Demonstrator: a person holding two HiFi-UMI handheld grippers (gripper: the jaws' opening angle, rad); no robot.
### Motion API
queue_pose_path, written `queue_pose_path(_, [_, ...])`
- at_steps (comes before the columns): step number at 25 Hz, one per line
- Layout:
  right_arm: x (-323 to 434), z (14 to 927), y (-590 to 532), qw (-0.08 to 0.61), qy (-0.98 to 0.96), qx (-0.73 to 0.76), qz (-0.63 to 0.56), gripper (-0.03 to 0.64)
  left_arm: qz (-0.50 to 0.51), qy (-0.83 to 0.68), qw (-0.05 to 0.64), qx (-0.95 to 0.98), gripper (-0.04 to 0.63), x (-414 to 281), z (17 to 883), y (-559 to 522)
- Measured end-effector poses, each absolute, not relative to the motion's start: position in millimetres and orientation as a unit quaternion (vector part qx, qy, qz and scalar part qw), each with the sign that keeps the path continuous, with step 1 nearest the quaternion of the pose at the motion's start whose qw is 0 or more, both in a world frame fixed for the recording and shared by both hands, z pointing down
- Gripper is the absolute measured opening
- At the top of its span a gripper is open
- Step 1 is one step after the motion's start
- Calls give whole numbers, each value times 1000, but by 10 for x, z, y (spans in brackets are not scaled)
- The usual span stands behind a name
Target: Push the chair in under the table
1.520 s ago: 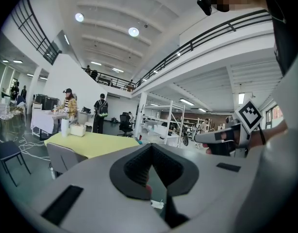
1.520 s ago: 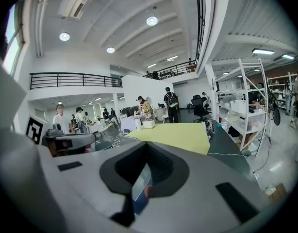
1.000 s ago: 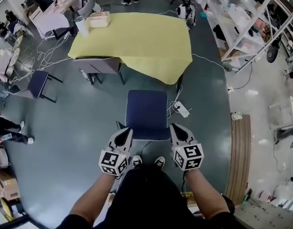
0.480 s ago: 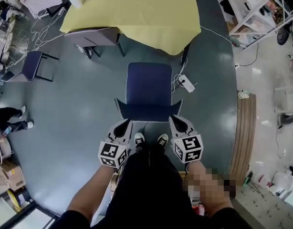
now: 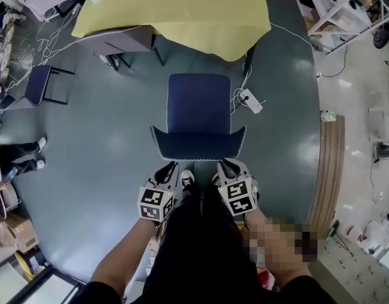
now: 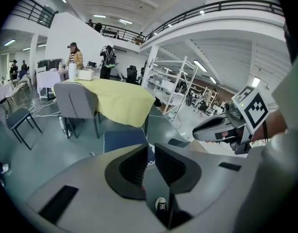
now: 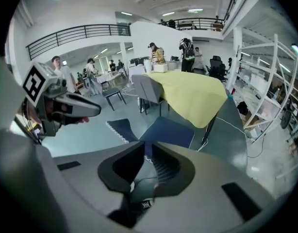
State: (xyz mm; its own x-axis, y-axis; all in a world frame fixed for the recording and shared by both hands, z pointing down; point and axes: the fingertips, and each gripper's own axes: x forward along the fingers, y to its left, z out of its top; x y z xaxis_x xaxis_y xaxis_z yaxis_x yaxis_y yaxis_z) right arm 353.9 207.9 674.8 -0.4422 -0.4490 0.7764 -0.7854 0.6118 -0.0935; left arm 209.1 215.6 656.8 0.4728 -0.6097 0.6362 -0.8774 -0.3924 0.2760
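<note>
The blue chair (image 5: pixel 199 109) stands on the grey floor with its backrest (image 5: pixel 197 145) toward me, a short way out from the table under a yellow cloth (image 5: pixel 182 11). My left gripper (image 5: pixel 170 168) hangs just behind the backrest's left end. Its jaws are opening, only a narrow slit apart, with nothing between them. My right gripper (image 5: pixel 227 167) hangs behind the right end with its jaws shut and empty. Neither visibly touches the chair. The left gripper view looks over its jaws (image 6: pixel 150 149) at the chair seat (image 6: pixel 122 139). The right gripper view shows the chair (image 7: pixel 166 130) past its jaws (image 7: pixel 148 149).
A grey chair (image 5: pixel 118 40) is tucked at the table's left side. A white power strip (image 5: pixel 248 100) and cables lie on the floor right of the blue chair. A small blue chair (image 5: pixel 36 84) stands far left, shelving (image 5: pixel 346 5) far right. My shoes (image 5: pixel 187 179) are behind the backrest.
Both grippers have dropped from above the seat's rear to just behind the backrest, pointing more steeply down. The view has tilted down, so the table has slid toward the top edge.
</note>
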Motion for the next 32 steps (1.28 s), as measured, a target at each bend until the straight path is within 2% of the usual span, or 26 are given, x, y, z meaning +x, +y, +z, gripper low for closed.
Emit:
queue_pose_path(2, [3556, 6869, 2101, 398, -816, 359, 219, 139, 254, -455, 291, 802, 100, 2089, 6698, 2159])
queue_pose_path(3, [3564, 6924, 2104, 409, -815, 350, 215, 160, 274, -451, 281, 802, 128, 2084, 6765, 2160])
queue_pose_path(9, [3601, 7279, 2082, 490, -808, 288, 152, 224, 425, -399, 186, 791, 280, 2033, 7273, 2219])
queue_pose_path(11, [3590, 7435, 2074, 519, -803, 264, 126, 233, 461, -388, 160, 782, 309, 2021, 7403, 2192])
queue_pose_path(14, [3581, 7645, 2056, 549, -796, 239, 93, 235, 502, -364, 118, 776, 314, 2081, 7568, 2156])
queue_pose_path(22, [3547, 7975, 1965, 589, -779, 209, 39, 233, 551, -332, 78, 762, 309, 2106, 7840, 1976])
queue_pose_path(26, [3530, 8024, 1922, 591, -781, 200, 26, 230, 570, -316, 50, 757, 251, 2085, 7872, 1920])
queue_pose_path(32, [3492, 8060, 1892, 588, -790, 175, 9, 166, 596, -275, 10, 754, 180, 2074, 7929, 1888])
